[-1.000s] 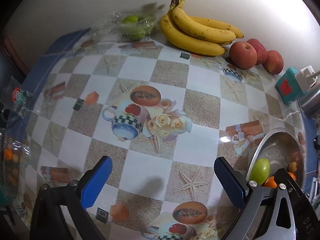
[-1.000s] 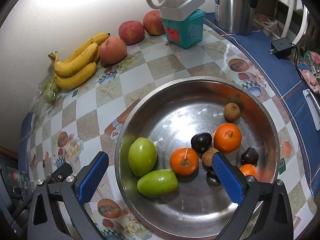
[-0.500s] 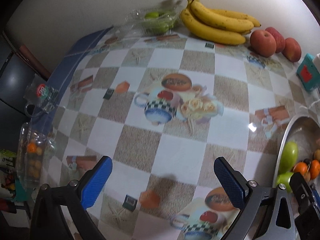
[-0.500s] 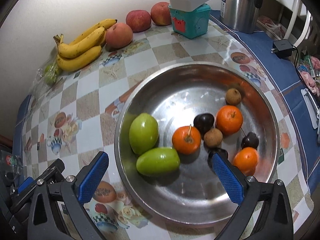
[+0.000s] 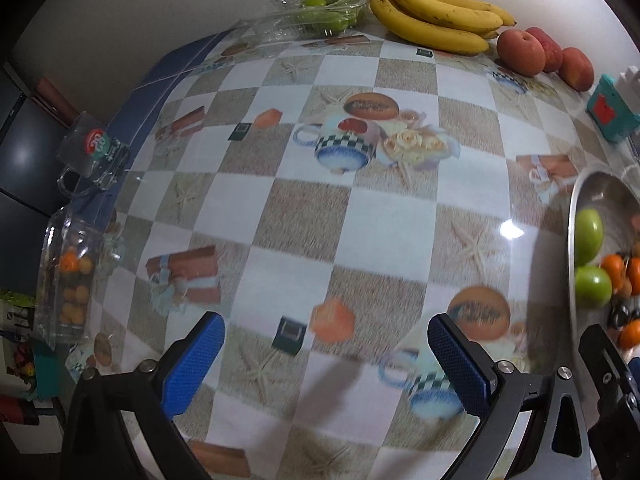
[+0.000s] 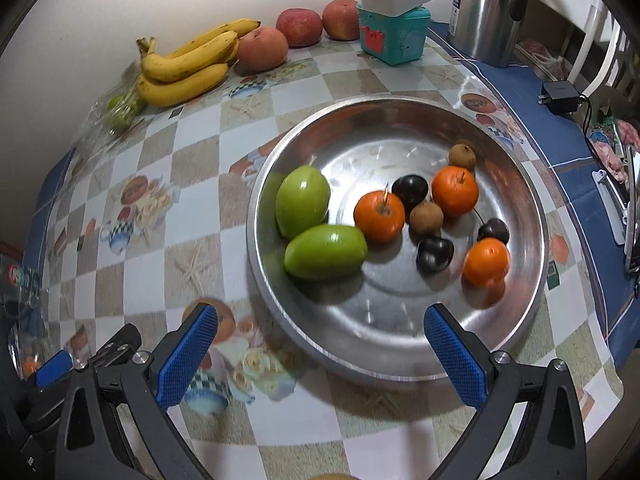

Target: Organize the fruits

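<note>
We hold both grippers, left gripper (image 5: 320, 344) and right gripper (image 6: 320, 336), spread and empty. Small fruits fill the steel bowl (image 6: 532, 216) at centre; bananas (image 6: 188, 64) and apples (image 6: 262, 48), upper left, remain outside.

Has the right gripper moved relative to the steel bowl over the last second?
Yes. The right gripper has pulled back toward the near rim of the steel bowl, so the green fruits now sit farther ahead of its open fingers.

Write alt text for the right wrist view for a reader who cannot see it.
An open, empty right gripper hovers before a steel bowl holding two green fruits, three oranges and small dark and brown fruits. Bananas and apples line the wall behind.
</note>
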A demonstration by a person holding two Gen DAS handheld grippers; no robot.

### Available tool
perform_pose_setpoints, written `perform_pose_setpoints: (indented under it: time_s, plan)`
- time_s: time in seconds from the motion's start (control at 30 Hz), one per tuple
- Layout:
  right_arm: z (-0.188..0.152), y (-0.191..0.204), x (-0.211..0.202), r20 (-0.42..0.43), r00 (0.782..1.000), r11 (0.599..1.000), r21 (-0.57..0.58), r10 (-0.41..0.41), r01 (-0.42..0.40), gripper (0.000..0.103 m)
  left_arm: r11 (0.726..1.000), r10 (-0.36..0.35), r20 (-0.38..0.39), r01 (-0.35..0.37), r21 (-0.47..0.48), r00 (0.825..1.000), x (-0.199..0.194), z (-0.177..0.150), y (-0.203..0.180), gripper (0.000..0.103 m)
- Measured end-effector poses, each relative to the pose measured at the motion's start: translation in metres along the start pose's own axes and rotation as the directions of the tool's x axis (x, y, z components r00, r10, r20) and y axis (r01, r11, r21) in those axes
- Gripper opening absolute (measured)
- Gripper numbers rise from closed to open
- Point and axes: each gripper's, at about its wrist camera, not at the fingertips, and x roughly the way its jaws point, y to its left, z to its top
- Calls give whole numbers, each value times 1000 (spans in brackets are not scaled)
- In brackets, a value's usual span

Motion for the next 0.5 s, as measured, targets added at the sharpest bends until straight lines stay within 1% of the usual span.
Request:
perform_pose_setpoints:
  time_s: [0.1,0.37,0.5]
  plan:
    - [-10,0,-3,2,1000,1000,-17,-19,19,103,1000,0,7,0,11,1000,-5,-11,4,103]
    - [-35,2,-12,1,1000,997,-72,-25,25,103,999,5,24,-6,53,1000,-13,-38,11,103]
    - [-40,1,-24,29,999,997,-77,-19,21,103,998,0,48,-2,59,999,-21,-44,14,103]
